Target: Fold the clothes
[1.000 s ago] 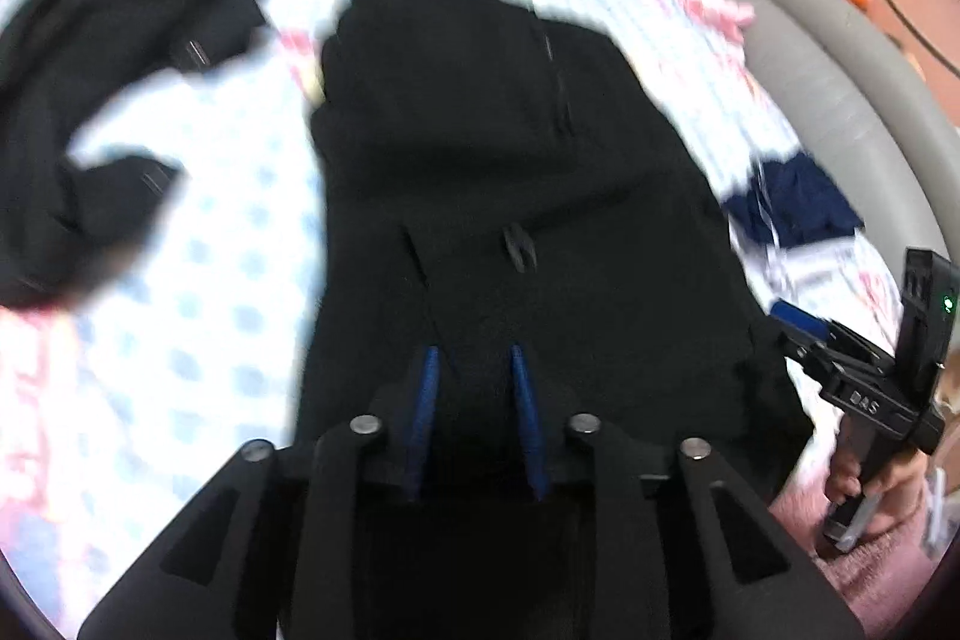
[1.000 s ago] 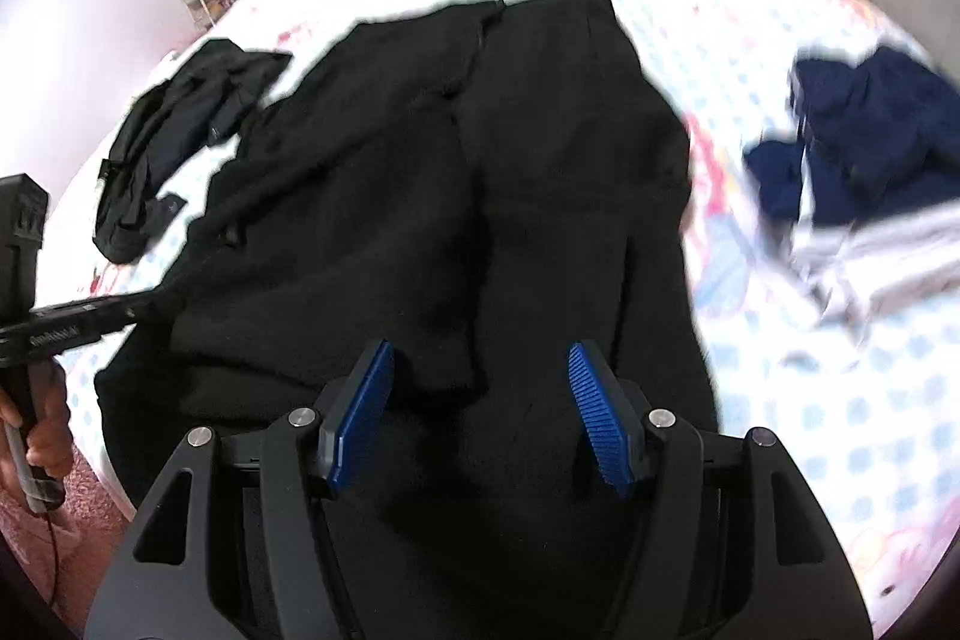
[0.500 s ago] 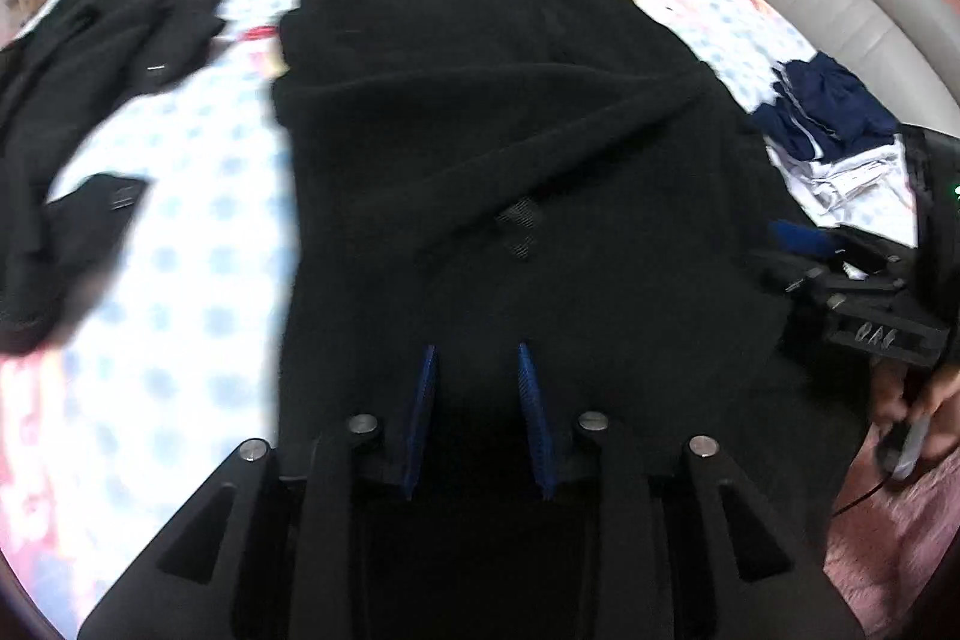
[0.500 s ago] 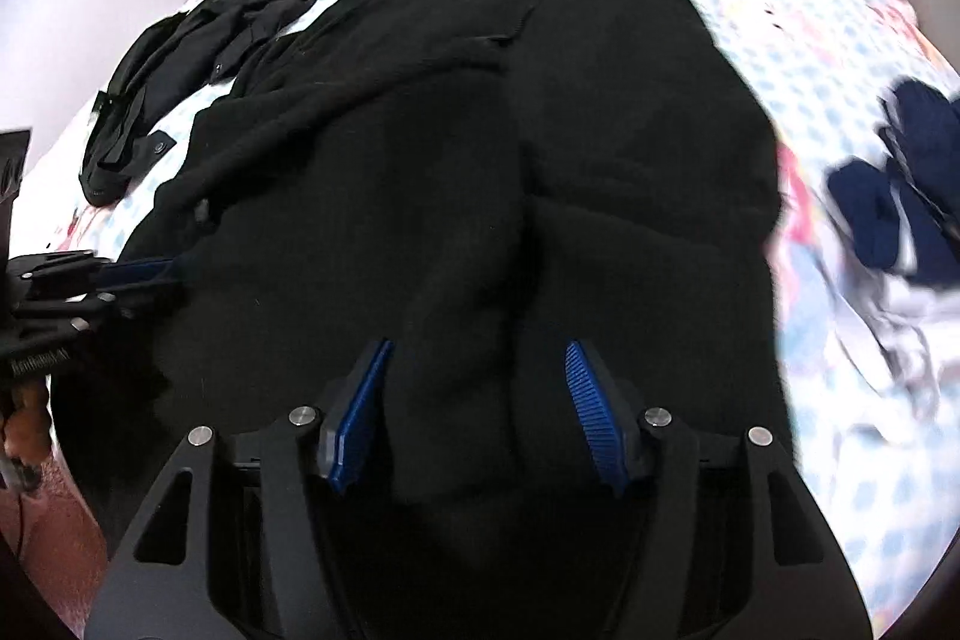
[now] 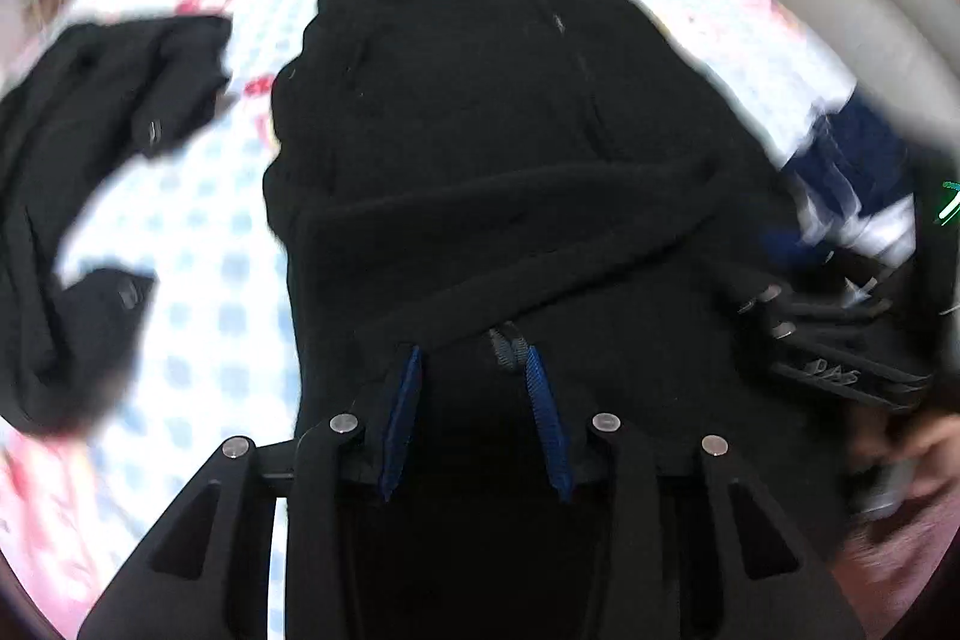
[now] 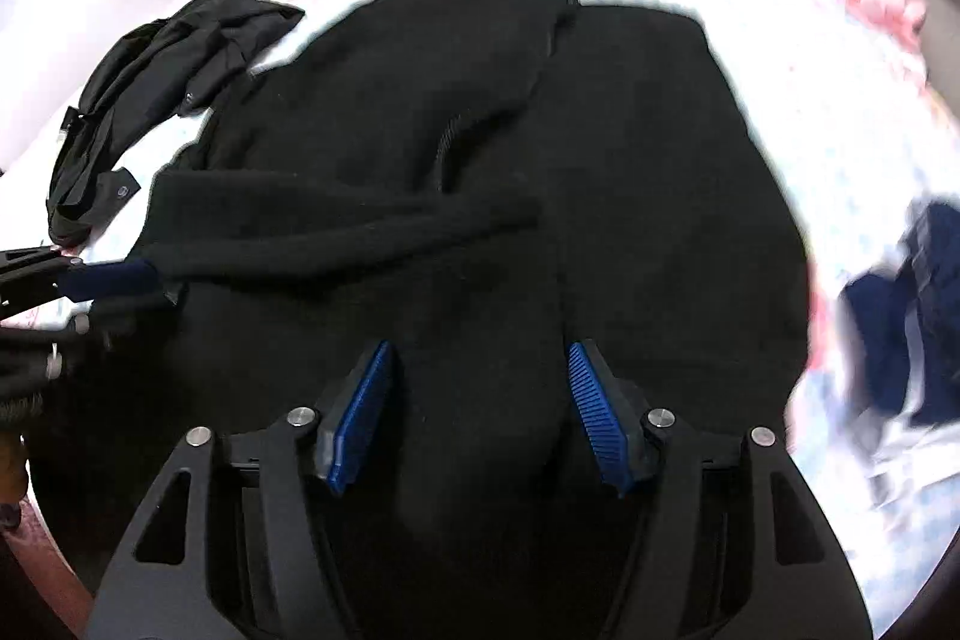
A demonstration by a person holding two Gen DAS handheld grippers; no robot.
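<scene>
A black fleece garment (image 5: 510, 130) lies spread on the checked bed sheet (image 5: 198, 250), with a sleeve-like band (image 6: 360, 232) folded across its middle. My left gripper (image 5: 473, 358) hovers low over the near hem. Its blue pads are parted, with dark cloth and a small grey loop (image 5: 507, 349) between them. In the right wrist view the left gripper (image 6: 114, 280) sits at the band's left end. My right gripper (image 6: 479, 349) stands open over the near hem of the garment (image 6: 630, 190), and a ridge of cloth rises between its pads. The left wrist view shows it blurred (image 5: 780, 280) at the garment's right edge.
A second black garment (image 5: 90, 160) lies crumpled on the left (image 6: 150, 88). Navy and white clothes (image 5: 852, 172) are heaped at the right (image 6: 924, 310). A grey padded bed surround (image 5: 840, 10) curves behind. A person's hand (image 5: 924, 448) holds the right gripper's handle.
Both grippers have come lower over the near hem. The left jaws have widened. The right jaws look the same.
</scene>
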